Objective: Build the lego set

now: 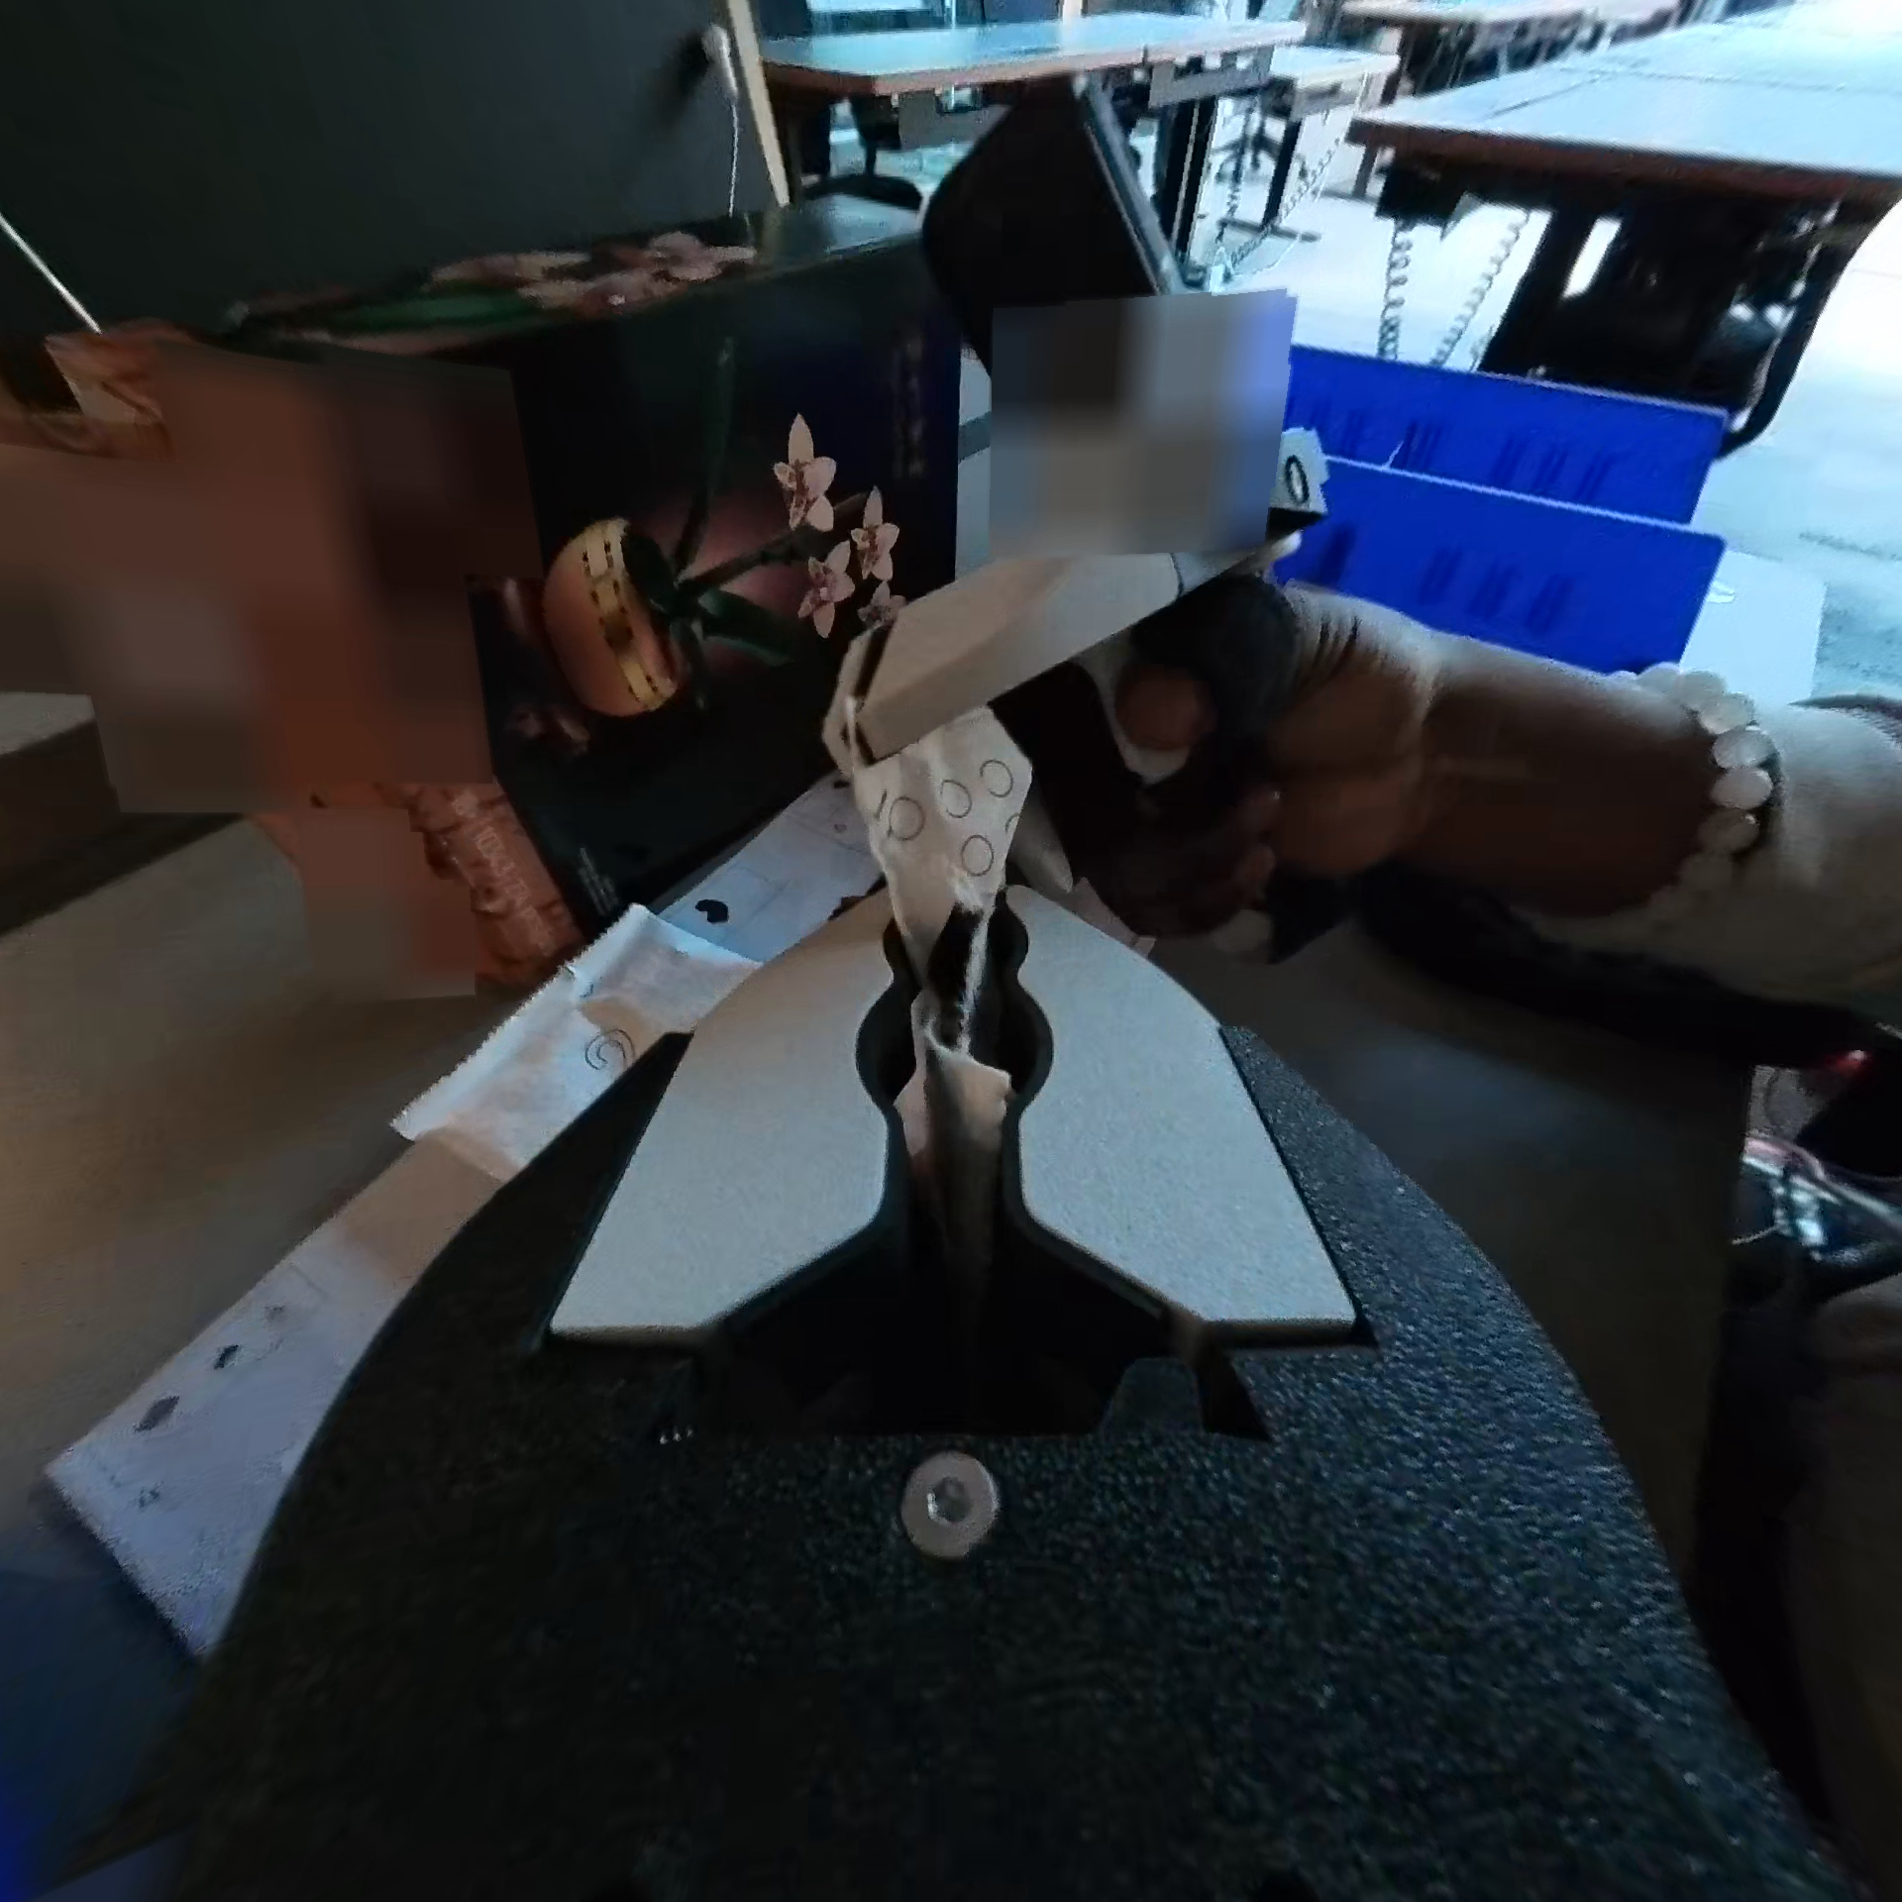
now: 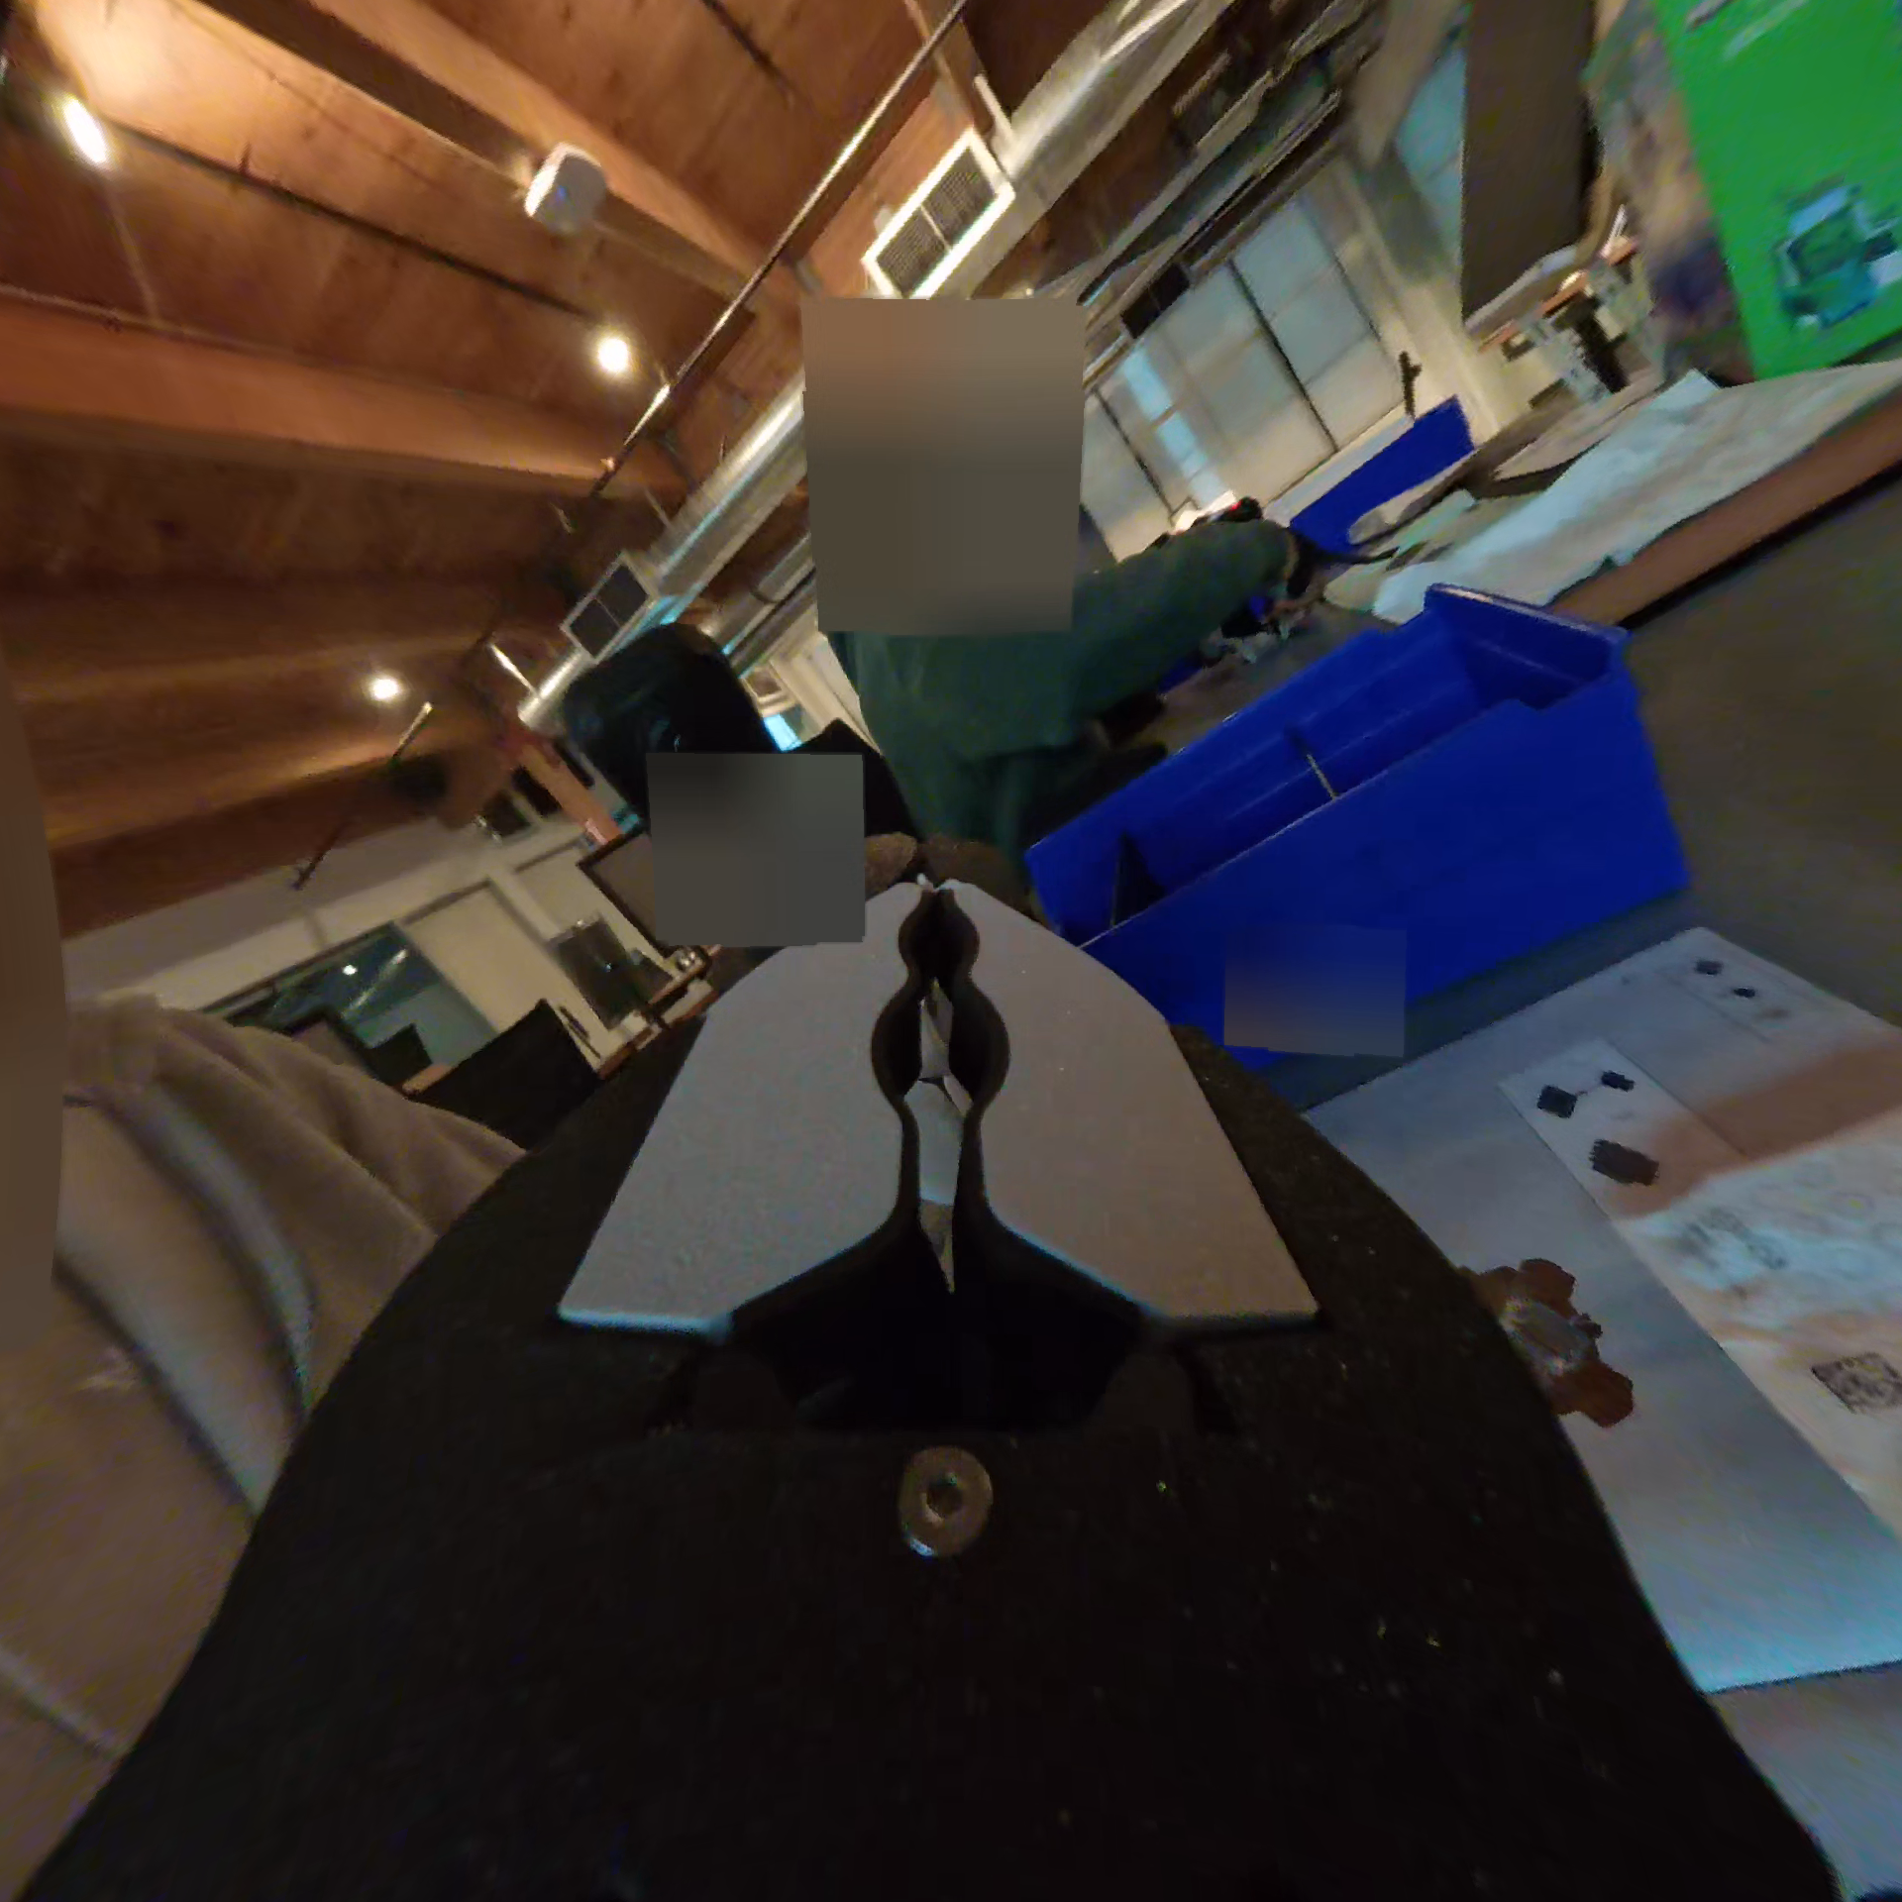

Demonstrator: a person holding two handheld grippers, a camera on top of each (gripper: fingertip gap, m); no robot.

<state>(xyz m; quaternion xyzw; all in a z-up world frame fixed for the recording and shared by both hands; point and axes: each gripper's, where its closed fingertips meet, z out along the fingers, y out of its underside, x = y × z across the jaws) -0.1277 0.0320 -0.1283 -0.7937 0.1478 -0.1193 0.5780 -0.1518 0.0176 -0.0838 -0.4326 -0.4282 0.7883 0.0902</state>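
Note:
In the left wrist view my left gripper [image 1: 952, 911] is shut on the lower end of a white paper bag [image 1: 947, 813] printed with small circles. The bag is crumpled and runs down between my pads. The right gripper [image 1: 870, 710] comes in from the upper right, held by a hand [image 1: 1441, 762], and its fingers [image 1: 1009, 638] pinch the bag's upper end. In the right wrist view my right gripper [image 2: 935, 893] is shut, and a strip of the white paper [image 2: 942, 1132] shows between its fingers. The bag hangs taut between the two grippers, above the table.
A black box with an orchid picture [image 1: 720, 535] stands behind at the left. Another white paper bag [image 1: 576, 1040] and a printed sheet [image 1: 782, 875] lie on the table. Blue bins [image 1: 1492, 515] [image 2: 1389, 803] stand at the right. A person in green [image 2: 1009, 700] sits beyond. One gripper's finger ends stand about 5 cm off the other's.

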